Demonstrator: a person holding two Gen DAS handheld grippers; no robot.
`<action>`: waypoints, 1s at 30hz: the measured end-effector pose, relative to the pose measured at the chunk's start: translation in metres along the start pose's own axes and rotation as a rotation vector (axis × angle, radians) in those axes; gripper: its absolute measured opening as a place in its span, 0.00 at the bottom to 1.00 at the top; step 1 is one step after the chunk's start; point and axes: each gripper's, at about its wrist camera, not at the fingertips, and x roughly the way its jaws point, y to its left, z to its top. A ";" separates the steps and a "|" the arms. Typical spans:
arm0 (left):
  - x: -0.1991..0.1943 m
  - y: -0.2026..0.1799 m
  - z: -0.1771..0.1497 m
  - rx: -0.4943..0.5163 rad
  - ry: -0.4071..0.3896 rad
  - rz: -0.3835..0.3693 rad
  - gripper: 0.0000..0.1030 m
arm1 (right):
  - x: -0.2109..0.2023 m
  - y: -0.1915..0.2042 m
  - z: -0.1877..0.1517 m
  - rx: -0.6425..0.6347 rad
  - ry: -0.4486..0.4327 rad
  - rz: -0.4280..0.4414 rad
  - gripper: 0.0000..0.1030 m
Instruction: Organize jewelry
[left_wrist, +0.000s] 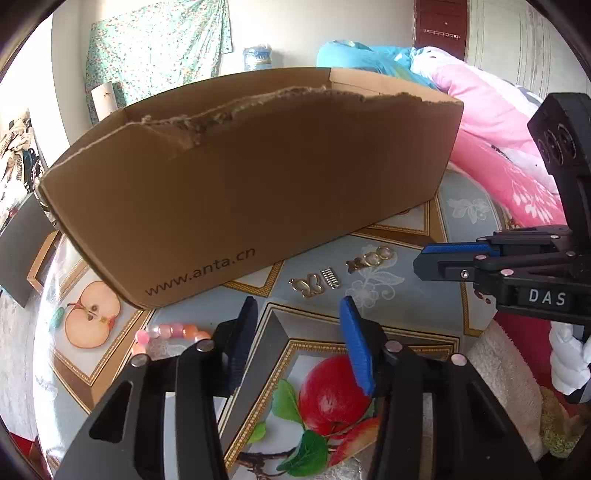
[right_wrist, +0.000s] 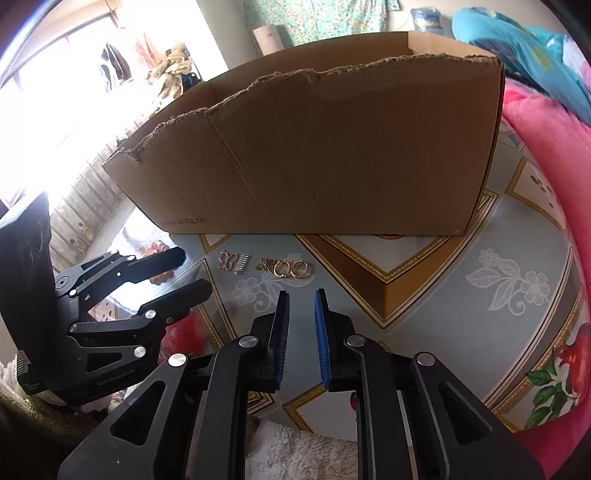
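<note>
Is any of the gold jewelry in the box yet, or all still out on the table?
Out: the gold pieces lie on the tablecloth before the cardboard box. Its inside is hidden, so cannot tell what it holds.

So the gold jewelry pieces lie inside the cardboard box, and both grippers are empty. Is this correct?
Not quite. The gold jewelry pieces lie on the tablecloth in front of the cardboard box, not inside it; the left wrist view shows this. The left gripper and right gripper are indeed empty.
</note>
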 end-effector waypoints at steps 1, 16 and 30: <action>0.004 -0.001 0.001 0.006 0.009 0.001 0.35 | 0.001 -0.001 0.000 0.005 0.000 0.003 0.15; 0.018 -0.010 0.015 0.038 -0.002 0.005 0.23 | 0.002 -0.019 -0.003 0.032 -0.021 0.083 0.15; 0.020 -0.017 0.018 0.066 -0.002 -0.011 0.14 | -0.010 -0.034 -0.011 0.030 -0.042 0.101 0.15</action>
